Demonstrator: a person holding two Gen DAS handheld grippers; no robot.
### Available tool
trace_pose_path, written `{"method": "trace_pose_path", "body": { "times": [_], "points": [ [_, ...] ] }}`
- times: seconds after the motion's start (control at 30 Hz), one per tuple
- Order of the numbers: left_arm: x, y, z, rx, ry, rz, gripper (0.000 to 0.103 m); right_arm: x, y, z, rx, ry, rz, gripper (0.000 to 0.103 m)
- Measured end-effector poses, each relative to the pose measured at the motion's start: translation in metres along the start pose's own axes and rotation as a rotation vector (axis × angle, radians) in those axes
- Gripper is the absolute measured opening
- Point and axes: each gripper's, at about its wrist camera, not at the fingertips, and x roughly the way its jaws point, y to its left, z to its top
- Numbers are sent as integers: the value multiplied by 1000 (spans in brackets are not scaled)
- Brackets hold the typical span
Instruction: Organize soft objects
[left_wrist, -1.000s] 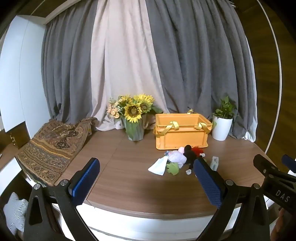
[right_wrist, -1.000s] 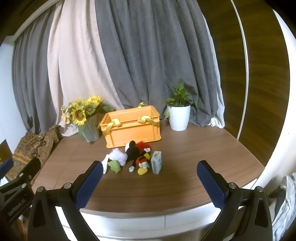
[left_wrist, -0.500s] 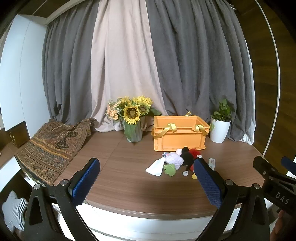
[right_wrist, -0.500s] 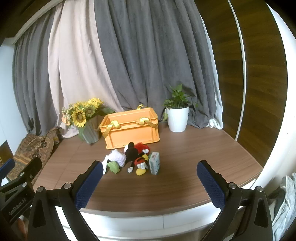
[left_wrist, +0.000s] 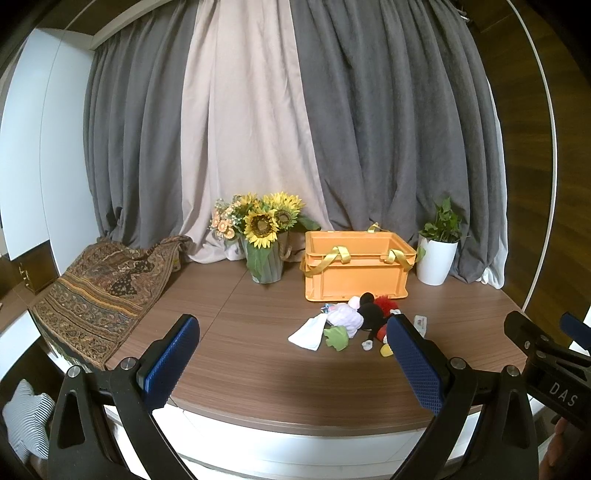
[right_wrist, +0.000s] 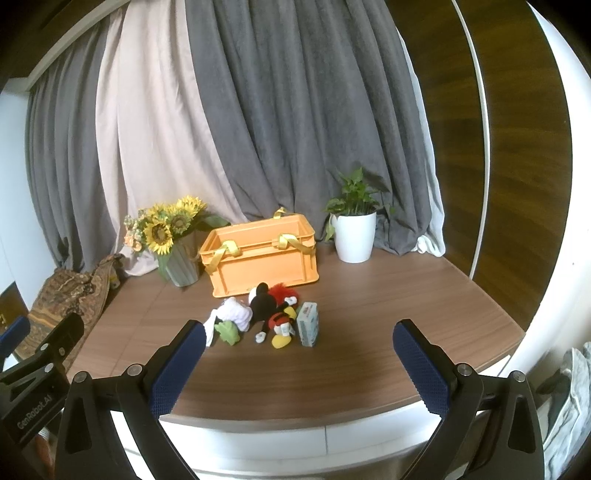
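Note:
A small heap of soft things lies on the wooden table in front of an orange crate (left_wrist: 356, 266) (right_wrist: 263, 257) with yellow strap handles. In the heap are a black mouse plush (left_wrist: 370, 314) (right_wrist: 263, 306), a white-lilac plush (left_wrist: 346, 319) (right_wrist: 236, 314), a green plush (left_wrist: 337, 338) (right_wrist: 229, 332), a white cloth (left_wrist: 309, 332), a red fuzzy toy (right_wrist: 282, 292) and a tissue pack (right_wrist: 307, 324). My left gripper (left_wrist: 291, 356) is open, well short of the heap. My right gripper (right_wrist: 298, 356) is open too, hovering near the table's front edge, empty.
A vase of sunflowers (left_wrist: 263, 236) (right_wrist: 168, 236) stands left of the crate, a white potted plant (left_wrist: 437, 251) (right_wrist: 354, 230) to its right. A patterned cloth (left_wrist: 99, 288) drapes over the table's left end. Curtains hang behind. The table's curved front edge (right_wrist: 295, 422) is close below both grippers.
Both views have pulled back slightly and risen: the heap and crate look smaller and lower. Both grippers stay open and empty.

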Motion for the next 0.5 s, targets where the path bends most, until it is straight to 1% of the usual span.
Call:
{"method": "trace_pose_path", "body": {
  "times": [0.5],
  "points": [
    [-3, -1, 1, -4, -3, -5, 103, 0, -1, 1, 0, -3, 3, 103]
  ]
}}
